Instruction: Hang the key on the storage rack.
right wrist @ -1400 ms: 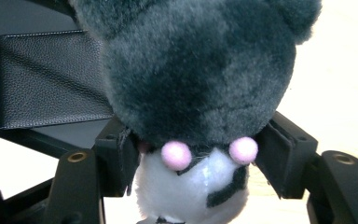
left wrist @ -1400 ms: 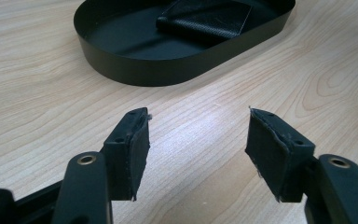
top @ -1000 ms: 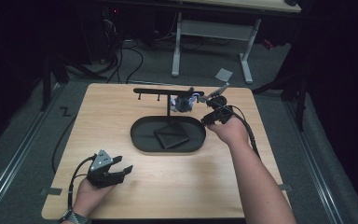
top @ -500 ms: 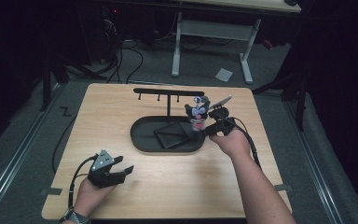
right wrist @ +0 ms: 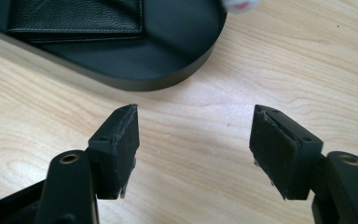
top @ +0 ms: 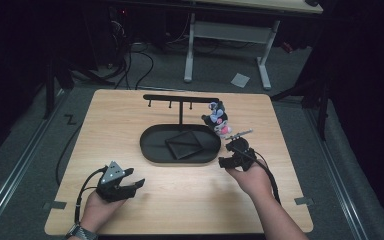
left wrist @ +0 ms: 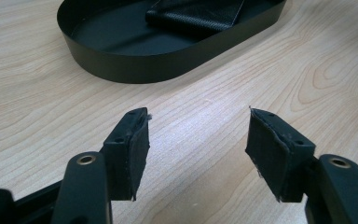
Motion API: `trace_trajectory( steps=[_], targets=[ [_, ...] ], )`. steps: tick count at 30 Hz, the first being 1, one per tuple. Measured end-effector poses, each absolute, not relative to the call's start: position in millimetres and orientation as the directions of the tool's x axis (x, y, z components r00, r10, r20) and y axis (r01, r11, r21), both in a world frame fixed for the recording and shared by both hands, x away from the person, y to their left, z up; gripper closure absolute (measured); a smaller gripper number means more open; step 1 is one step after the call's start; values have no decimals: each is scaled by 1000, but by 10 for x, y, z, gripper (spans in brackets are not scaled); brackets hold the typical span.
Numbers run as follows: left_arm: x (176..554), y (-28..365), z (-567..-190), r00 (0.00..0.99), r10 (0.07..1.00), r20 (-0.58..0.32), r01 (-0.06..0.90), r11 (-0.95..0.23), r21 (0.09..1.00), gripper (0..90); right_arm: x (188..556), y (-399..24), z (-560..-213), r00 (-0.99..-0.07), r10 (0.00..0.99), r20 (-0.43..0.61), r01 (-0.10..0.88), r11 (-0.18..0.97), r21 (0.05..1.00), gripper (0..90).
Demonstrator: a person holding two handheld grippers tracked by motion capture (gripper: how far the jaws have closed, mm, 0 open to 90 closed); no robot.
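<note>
A black oval tray (top: 152, 150) sits mid-table with a black leather wallet (top: 186, 142) lying flat in it. Behind it stands a black hook rack (top: 180, 98); a small plush toy (top: 216, 119) hangs at its right end. My right gripper (top: 226, 154) hovers low just right of the tray, open, nothing between its pads (right wrist: 121, 135). The right gripper view shows the tray's wall (right wrist: 168, 81), the wallet (right wrist: 74, 21) and a bit of the toy (right wrist: 237, 3). My left gripper (top: 134, 179) rests open near the front left, facing the tray (left wrist: 135, 70) and wallet (left wrist: 196, 11).
The wooden table (top: 130, 120) is bare around the tray. Its edges drop to a dark floor with cables and a white desk frame (top: 225, 35) beyond the far side.
My right hand has drawn back and down from the rack towards the table's front. The toy, earlier at its jaws, now hangs apart from it at the rack's end. The left hand stayed still.
</note>
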State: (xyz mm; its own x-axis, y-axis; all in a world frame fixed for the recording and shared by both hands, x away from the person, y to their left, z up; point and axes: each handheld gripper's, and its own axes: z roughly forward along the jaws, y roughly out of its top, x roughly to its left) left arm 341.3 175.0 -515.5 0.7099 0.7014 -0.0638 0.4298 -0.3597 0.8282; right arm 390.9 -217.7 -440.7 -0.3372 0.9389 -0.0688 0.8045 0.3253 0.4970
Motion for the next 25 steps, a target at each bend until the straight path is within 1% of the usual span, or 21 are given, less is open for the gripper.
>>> trace_trajectory(
  steps=[7,13,15,18,19,20,21,22,23,25],
  targets=[
    [3409,1744,-5162,711,700,-63,430,-363,827,389,3579,-2222,-4578,-324,943,-77,748,305,589,314],
    [3404,1727,-5171,716,695,-61,428,-368,825,388,3288,-2282,-4824,-307,947,-98,676,290,677,308],
    [3403,1721,-5175,719,693,-61,428,-371,824,387,3178,-2308,-4923,-281,955,-91,654,260,711,308],
    [3397,1708,-5180,720,691,-60,425,-372,825,387,2951,-2345,-5088,-229,971,-64,593,191,782,315],
    [3396,1701,-5177,721,691,-61,426,-371,825,387,2865,-2368,-5150,-220,974,-52,566,171,806,339],
    [3396,1694,-5174,720,691,-63,426,-369,826,387,2828,-2386,-5172,-234,972,-27,578,161,800,322],
    [3393,1687,-5174,722,689,-64,424,-368,827,386,2831,-2401,-5150,-268,963,-14,589,176,789,287],
    [3389,1677,-5175,723,688,-61,424,-372,826,386,2819,-2416,-5132,-270,961,-55,572,206,794,292],
    [3383,1668,-5176,726,686,-55,420,-378,825,385,2808,-2446,-5122,-258,964,-71,563,210,800,291],
    [3375,1657,-5172,729,682,-51,418,-385,823,385,2816,-2535,-5138,-235,972,-19,565,153,811,290]
  ],
)
